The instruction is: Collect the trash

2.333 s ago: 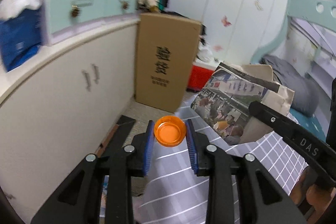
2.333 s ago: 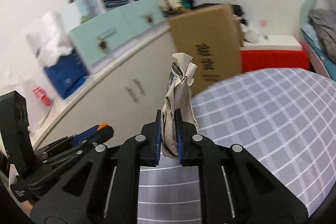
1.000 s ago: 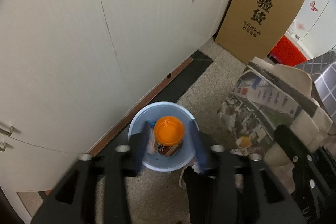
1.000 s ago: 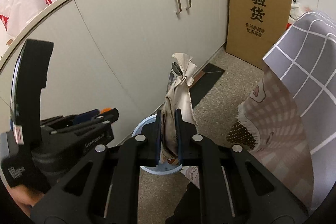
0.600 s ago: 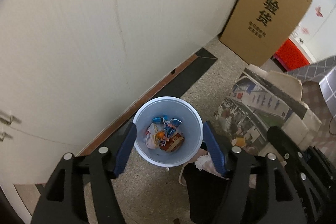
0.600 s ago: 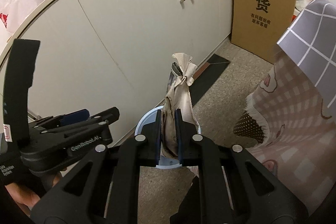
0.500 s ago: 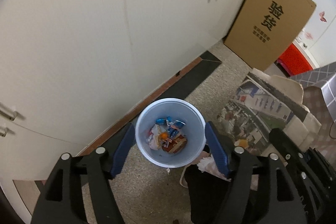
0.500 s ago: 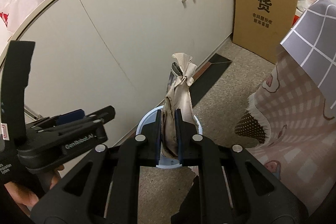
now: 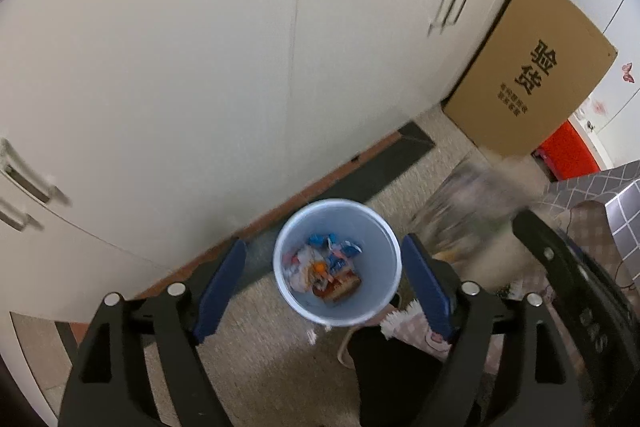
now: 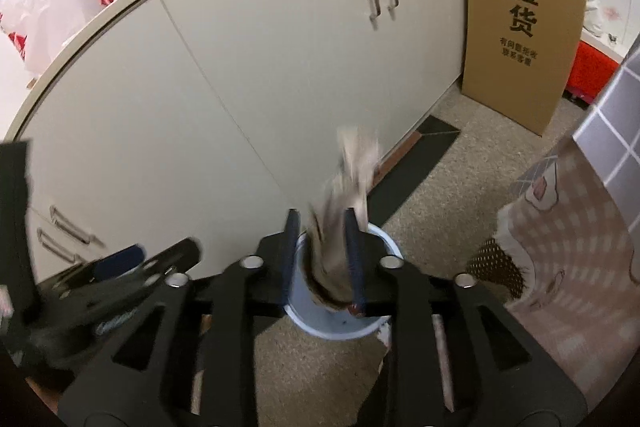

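Drop step: your right hand-held gripper (image 10: 322, 251) has just opened, crumpled newspaper (image 10: 344, 211) falling loose into the bin (image 9: 337, 261); left hand-held gripper (image 9: 326, 283) wide, empty; next, fetch more trash.

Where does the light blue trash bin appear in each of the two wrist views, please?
Left wrist: the trash bin sits low in the middle, fully visible between the left gripper's open jaws.
Right wrist: the bin is low in the middle, largely hidden by the newspaper and the right gripper.
Shared landmark: the cardboard box at upper right against the cabinet.
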{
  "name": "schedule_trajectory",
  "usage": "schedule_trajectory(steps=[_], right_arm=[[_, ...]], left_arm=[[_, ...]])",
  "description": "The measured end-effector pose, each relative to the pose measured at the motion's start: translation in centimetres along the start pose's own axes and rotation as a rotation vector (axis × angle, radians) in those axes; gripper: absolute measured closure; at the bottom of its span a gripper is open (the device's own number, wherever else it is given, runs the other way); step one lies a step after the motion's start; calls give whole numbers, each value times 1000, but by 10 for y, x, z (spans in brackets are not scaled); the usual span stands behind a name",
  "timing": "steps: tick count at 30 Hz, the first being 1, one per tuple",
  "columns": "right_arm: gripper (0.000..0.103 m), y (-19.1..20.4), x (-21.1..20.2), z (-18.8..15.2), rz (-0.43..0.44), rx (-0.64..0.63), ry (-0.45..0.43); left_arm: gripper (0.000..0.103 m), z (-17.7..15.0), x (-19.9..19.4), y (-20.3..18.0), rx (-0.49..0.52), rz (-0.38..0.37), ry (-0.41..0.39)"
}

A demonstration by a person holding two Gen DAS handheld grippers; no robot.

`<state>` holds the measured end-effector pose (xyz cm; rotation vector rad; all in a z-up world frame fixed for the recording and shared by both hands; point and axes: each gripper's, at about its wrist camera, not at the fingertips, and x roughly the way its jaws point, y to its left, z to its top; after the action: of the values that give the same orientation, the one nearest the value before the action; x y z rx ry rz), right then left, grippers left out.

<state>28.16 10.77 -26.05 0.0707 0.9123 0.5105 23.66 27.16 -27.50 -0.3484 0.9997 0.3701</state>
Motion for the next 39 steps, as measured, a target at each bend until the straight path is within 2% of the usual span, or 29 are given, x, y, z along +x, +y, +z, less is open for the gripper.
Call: schedule_trajectory(steps=[1, 5, 8, 13, 17, 21, 25, 30, 35, 39], right_arm=[[39, -1, 0, 1, 9, 9, -4], [39, -3, -11, 4, 19, 39, -11], [39, -5, -36, 5, 7, 59, -40], [34, -8, -97, 12, -25, 67, -120], [28, -7, -162, 15, -51, 35, -210], [20, -11, -222, 13, -80, 20, -289], [13, -22, -283, 1, -139, 33, -353], [12, -35, -348, -23, -222, 67, -431], [9, -34, -397, -44, -294, 65, -529], [9, -34, -424, -60, -309, 60, -567]], left_arm=[[25, 0, -7, -1, 10, 6, -21], [24, 1, -29, -1, 24, 14, -66], [24, 1, -55, -6, 42, 6, -127], [24, 1, -107, -23, 80, -49, -209], [24, -7, -161, -45, 153, -73, -299], [23, -16, -205, -64, 202, -129, -362], [21, -32, -253, -81, 221, -189, -455], [17, -57, -303, -102, 291, -243, -540], [16, -77, -337, -123, 356, -287, -565], [16, -91, -359, -128, 359, -320, -598]])
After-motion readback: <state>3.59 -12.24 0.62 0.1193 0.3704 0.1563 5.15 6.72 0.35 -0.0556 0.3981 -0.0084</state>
